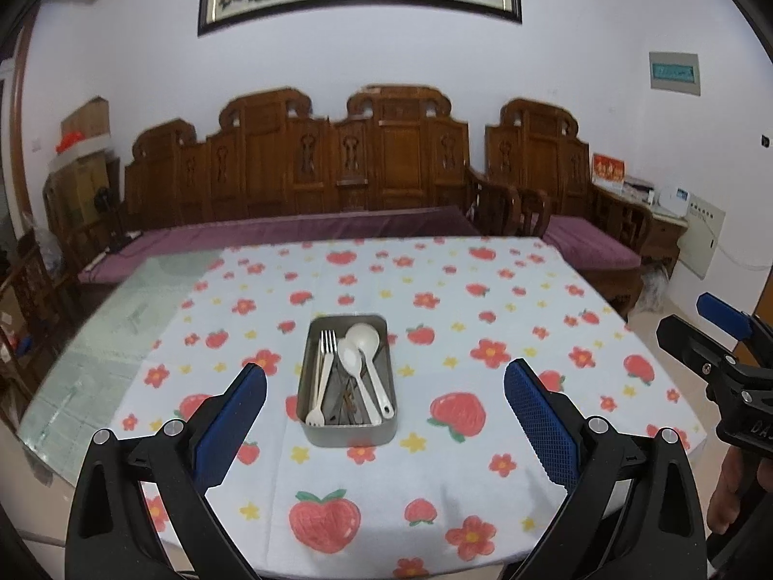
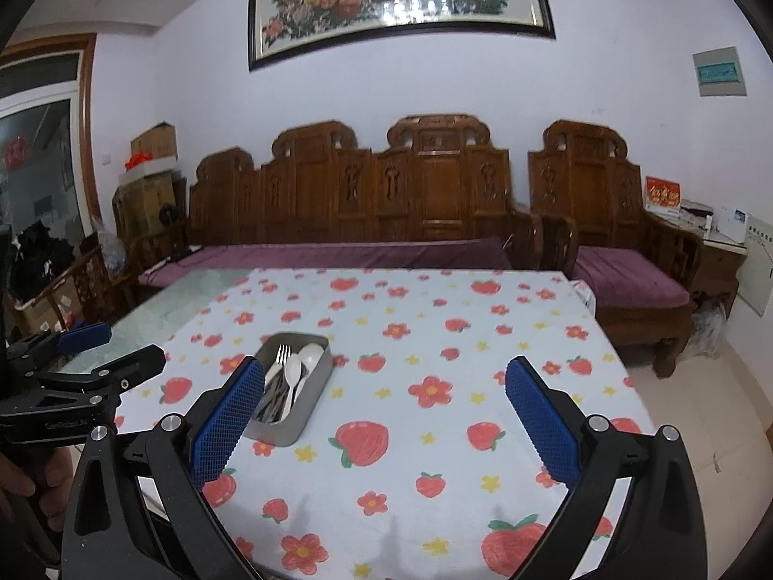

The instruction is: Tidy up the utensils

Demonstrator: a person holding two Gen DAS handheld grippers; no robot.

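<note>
A grey metal tin [image 1: 311, 430] stands on the strawberry-print tablecloth [image 1: 483, 319]. It holds white spoons [image 1: 363, 338], a metal fork [image 1: 327, 345], a white fork [image 1: 316, 416] and several darker utensils. My left gripper [image 1: 385, 382] is open and empty, hovering just short of the tin, which lies between its fingers. My right gripper [image 2: 385, 382] is open and empty above the cloth, to the right of the tin [image 2: 314, 401]. The tin's near left corner is hidden behind its left finger [image 2: 232, 411]. Each gripper shows at the edge of the other's view.
The table's far edge meets a carved wooden sofa [image 1: 338, 169] with purple cushions and an armchair [image 2: 618, 251]. Bare glass tabletop [image 1: 96, 338] shows left of the cloth. Boxes are stacked at the back left.
</note>
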